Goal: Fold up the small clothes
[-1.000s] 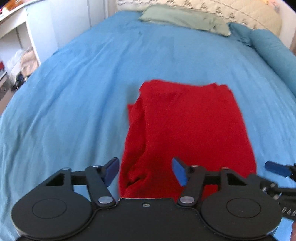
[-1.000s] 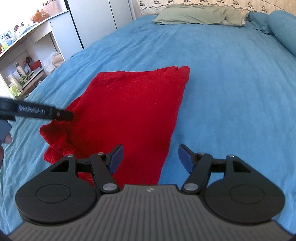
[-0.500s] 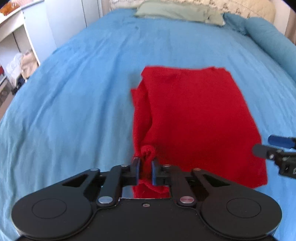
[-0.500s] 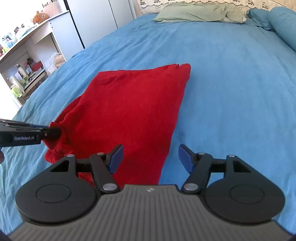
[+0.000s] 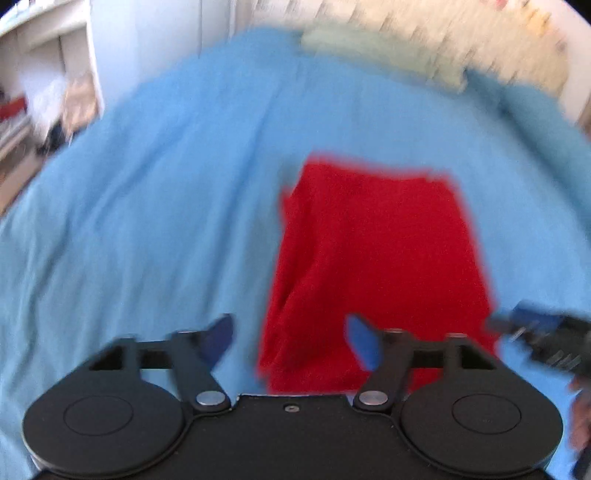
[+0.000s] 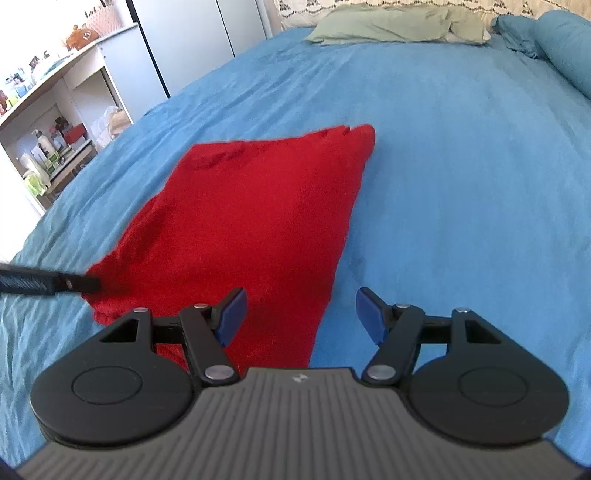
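A red garment lies folded in a long shape on the blue bed. It also shows in the right wrist view. My left gripper is open and empty, over the garment's near left corner; this view is blurred. My right gripper is open and empty, over the garment's near right edge. The left gripper's finger shows at the garment's left corner in the right wrist view. The right gripper's tip shows at the garment's right edge.
Pillows lie at the head of the bed, with a blue bolster at the right. White shelves with small items stand left of the bed. A white wardrobe stands behind them.
My left gripper was shut on the garment's near left corner half a second ago. It has opened and let the corner go. The left view has tilted and blurred. The right gripper stays open.
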A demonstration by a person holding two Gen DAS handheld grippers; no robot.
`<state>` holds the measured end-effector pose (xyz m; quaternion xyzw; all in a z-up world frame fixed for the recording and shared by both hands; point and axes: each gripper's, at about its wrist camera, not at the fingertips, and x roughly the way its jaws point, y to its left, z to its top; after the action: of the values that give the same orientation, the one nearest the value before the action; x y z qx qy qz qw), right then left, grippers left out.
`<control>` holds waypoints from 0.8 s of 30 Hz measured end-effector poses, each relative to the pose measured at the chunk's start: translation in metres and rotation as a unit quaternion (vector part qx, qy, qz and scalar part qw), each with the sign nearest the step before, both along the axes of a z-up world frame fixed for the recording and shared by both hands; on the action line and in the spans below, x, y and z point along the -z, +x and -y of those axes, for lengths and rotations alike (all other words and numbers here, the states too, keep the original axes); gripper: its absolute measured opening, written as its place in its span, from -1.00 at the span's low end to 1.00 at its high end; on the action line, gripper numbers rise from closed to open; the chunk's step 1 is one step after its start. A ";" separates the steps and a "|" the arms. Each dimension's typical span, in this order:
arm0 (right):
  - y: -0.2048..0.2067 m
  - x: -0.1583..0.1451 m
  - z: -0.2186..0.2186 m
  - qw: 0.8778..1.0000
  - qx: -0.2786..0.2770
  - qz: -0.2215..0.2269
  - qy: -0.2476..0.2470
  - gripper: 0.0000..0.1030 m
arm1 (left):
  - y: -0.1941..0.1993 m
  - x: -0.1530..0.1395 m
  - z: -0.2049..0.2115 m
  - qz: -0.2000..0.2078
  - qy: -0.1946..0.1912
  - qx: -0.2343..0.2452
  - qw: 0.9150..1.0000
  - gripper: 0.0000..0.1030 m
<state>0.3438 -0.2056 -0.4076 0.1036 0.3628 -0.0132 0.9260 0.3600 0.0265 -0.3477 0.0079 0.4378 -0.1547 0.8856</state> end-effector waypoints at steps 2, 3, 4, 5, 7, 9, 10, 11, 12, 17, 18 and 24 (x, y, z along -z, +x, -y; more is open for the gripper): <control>0.001 -0.004 0.000 1.000 -0.001 0.006 0.001 0.58 | 0.007 -0.011 0.013 0.012 -0.027 0.024 0.999 0.69; 0.002 -0.005 0.000 1.000 -0.003 0.006 0.001 0.58 | 0.013 -0.011 0.021 0.006 -0.031 0.033 0.999 0.69; 0.004 -0.004 -0.001 1.000 -0.005 0.005 -0.001 0.57 | 0.019 -0.005 0.031 -0.003 -0.036 0.042 0.998 0.68; 0.005 -0.003 -0.004 1.000 -0.007 0.002 -0.006 0.57 | 0.024 0.003 0.039 -0.013 -0.040 0.051 0.998 0.65; 0.004 0.001 -0.010 1.000 -0.012 -0.007 -0.017 0.54 | 0.032 0.024 0.051 -0.039 -0.043 0.053 0.997 0.50; 0.001 0.008 -0.017 0.999 -0.020 -0.017 -0.030 0.54 | 0.038 0.044 0.057 -0.065 -0.036 0.045 0.996 0.46; -0.001 0.013 -0.019 0.999 -0.024 -0.023 -0.036 0.54 | 0.039 0.053 0.058 -0.070 -0.030 0.043 0.996 0.45; -0.001 0.018 -0.020 0.998 -0.029 -0.030 -0.041 0.54 | 0.040 0.058 0.058 -0.071 -0.027 0.045 0.996 0.44; -0.001 0.024 -0.021 0.998 -0.032 -0.038 -0.046 0.54 | 0.040 0.060 0.059 -0.070 -0.024 0.046 0.996 0.44; 0.002 0.036 -0.015 0.998 -0.023 -0.042 -0.029 0.54 | 0.042 0.053 0.061 -0.070 -0.010 0.056 0.996 0.32; 0.003 0.034 -0.015 0.998 -0.025 -0.045 -0.030 0.54 | 0.042 0.046 0.059 -0.069 -0.011 0.056 0.996 0.29; 0.011 -0.024 0.003 0.999 -0.029 -0.009 0.019 0.97 | 0.061 -0.013 0.039 0.030 0.022 0.046 0.998 1.00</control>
<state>0.3551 -0.2084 -0.3834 0.1109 0.3743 0.0195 0.9204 0.4213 -0.0120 -0.3351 0.0524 0.4133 -0.1851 0.8900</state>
